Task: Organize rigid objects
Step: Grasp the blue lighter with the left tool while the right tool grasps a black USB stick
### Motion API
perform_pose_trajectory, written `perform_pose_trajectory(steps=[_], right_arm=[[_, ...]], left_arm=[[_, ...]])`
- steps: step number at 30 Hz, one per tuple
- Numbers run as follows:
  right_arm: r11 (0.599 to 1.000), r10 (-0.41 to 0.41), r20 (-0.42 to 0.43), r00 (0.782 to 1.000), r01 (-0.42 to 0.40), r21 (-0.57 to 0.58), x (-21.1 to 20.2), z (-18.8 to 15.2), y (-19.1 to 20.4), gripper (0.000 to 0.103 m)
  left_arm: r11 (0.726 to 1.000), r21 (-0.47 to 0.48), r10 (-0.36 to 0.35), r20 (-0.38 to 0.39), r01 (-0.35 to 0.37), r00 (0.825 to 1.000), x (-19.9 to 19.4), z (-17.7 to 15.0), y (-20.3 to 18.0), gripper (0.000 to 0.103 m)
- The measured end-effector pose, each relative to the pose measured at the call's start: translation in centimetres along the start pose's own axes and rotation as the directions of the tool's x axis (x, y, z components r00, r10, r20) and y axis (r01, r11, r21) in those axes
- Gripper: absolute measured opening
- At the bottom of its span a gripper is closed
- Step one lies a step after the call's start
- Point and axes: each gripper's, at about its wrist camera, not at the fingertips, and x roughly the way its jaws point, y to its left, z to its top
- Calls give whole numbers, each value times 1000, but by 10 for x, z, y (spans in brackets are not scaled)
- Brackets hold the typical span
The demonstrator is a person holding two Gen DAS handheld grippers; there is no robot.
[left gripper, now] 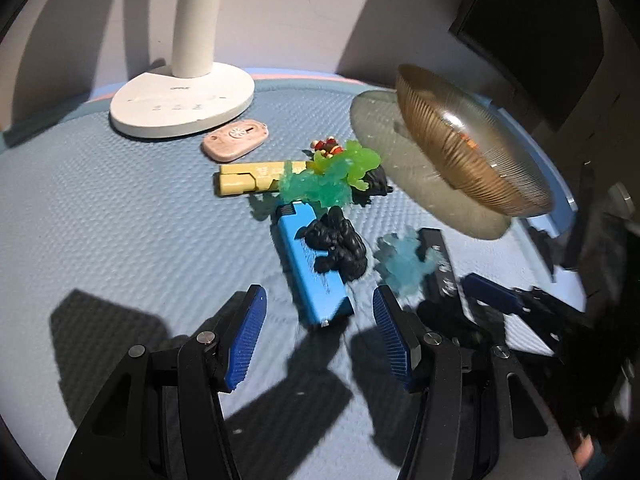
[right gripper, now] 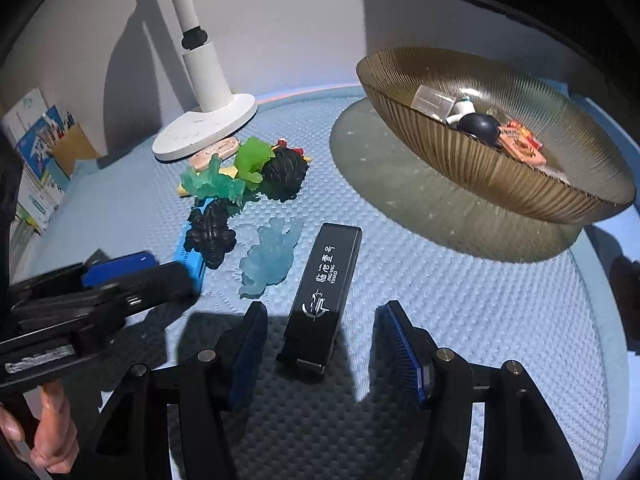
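In the left wrist view, the left gripper (left gripper: 318,336) is seen at the bottom centre with its blue pads spread apart and nothing held; the near end of a blue lighter (left gripper: 310,276) lies between and just beyond the tips, with a black figurine (left gripper: 338,246) resting on it. Above these, a green figurine (left gripper: 332,178) and a yellow lighter (left gripper: 250,178) are found at mid-frame.

In the right wrist view, the right gripper (right gripper: 322,346) is likewise held apart at the bottom centre, the near end of a black lighter (right gripper: 324,296) lying between its tips. A pale blue figurine (right gripper: 270,256) lies just left of it. A ribbed amber bowl (right gripper: 460,160) holding small items is seen at the upper right, a white lamp base (right gripper: 204,130) at the upper left.
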Motion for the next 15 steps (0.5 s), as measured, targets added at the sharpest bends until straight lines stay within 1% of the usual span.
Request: perform_pose_trajectory(steps=[1,4,6,7,8,10,12,13,14,15], right_arm=[[1000,-13,1,1000,13,-12,1,1,2,58],[997,-59,10,998,60,-56,4,0,10,58],[994,-80,16,997,81,-74,5,1,13,58],[993,-83,16,996,84,-77,5,1,13,58],[994,-82,17,997,83,-77,5,2,12,55],[995,-69,20,997,71,-74,5,2,11,49],[995,-66,25,998,67,-75,2,1,9,36],[995,-66,27,997,68,-79,-2,-2,7,33],[994,-66,26,997,68,-86,-4,-4,6,28],[994,-61,23,998,63,-94,-7,-7,4,25]], left_arm=[[999,27,40,-1,-40,999,5,1,-4,53],[992,85,91,24,-93,996,8,0,-14,52],[990,98,97,34,-99,995,7,-1,-13,46],[990,108,88,41,-92,995,5,-3,-13,36],[989,118,85,43,-89,995,3,-4,-12,26],[983,143,106,53,-112,993,-3,-10,-10,23],[983,149,97,55,-105,994,-11,-17,-5,21],[983,149,97,57,-104,994,-15,-22,-1,21],[983,147,101,59,-109,993,-21,-28,3,21],[983,144,108,59,-115,992,-26,-33,7,21]])
